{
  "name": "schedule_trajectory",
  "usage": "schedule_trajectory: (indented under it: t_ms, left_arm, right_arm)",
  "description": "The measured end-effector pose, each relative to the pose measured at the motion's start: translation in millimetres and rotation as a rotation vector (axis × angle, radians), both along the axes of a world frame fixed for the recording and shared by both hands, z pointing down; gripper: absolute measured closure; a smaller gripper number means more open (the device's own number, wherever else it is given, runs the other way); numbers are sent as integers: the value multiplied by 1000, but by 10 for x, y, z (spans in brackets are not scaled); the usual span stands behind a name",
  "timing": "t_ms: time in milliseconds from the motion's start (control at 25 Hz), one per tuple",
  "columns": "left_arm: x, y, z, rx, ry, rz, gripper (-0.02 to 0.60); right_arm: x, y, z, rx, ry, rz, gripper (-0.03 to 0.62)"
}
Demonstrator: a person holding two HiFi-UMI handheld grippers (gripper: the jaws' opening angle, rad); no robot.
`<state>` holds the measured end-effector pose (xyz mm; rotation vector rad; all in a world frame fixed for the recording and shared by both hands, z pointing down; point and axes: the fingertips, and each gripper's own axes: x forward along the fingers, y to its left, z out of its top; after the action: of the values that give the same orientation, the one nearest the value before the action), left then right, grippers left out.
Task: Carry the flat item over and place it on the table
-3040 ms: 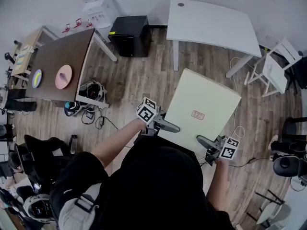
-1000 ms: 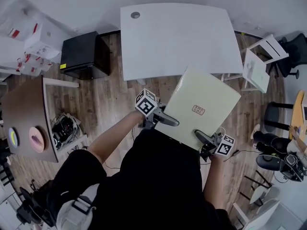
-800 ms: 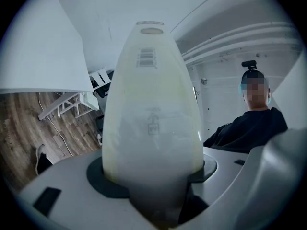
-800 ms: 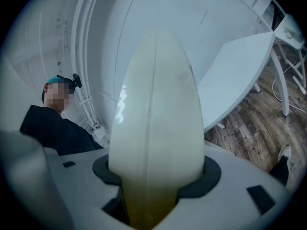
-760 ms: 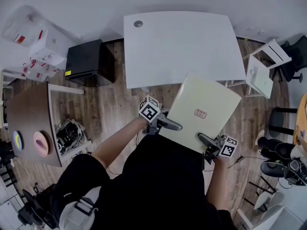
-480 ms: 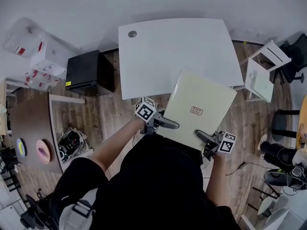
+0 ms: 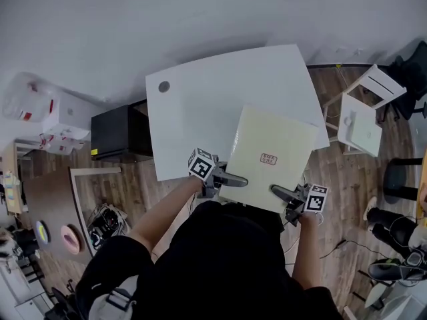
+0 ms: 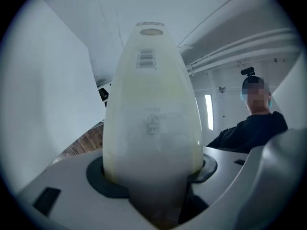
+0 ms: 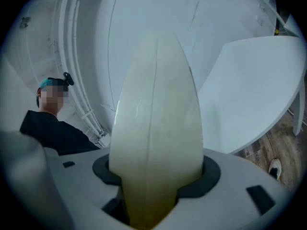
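Observation:
A flat pale-yellow box with a small red label is held level in front of the person, its far part over the near right part of the white table. My left gripper is shut on the box's near left edge, my right gripper on its near right edge. In the left gripper view the box fills the gap between the jaws, with a barcode near its far end. The right gripper view shows the box edge-on between the jaws, with the white table beyond on the right.
A black cabinet stands left of the table. A brown table with coloured plates lies at the far left. White chairs stand right of the table. Cables and shoes lie on the wooden floor.
The person has walked up to the white table. The box, still held at both near edges, now reaches over the table's near right part.

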<state>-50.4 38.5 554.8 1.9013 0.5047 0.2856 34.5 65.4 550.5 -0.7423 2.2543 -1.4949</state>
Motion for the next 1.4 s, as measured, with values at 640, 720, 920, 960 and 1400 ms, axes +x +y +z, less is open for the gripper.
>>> schedule_trajectory:
  t_ms: [640,720,920,960,1400]
  left_arm:
    - [1421,-1546,338,-18,-21,-151,285]
    - [1501,-1723,374,-17,-20,-175,287]
    - [1652,-2174,505,-35,-21,-216,288]
    - [1682,-2240,531,-39,-21,-220,288]
    - [2080,-2902,861,-127,-76,-272,288]
  right_arm:
    - [1462,-1681,268,-18,-15,-139,296]
    - [1571,-1883,303,-9,-11,-134,296]
    - [1764,-2379,418,-14,2,-125,296]
    - [1796,-2448,442,-16,2,-126,296]
    - [2174,-3124,861,-93,-11,-157,295]
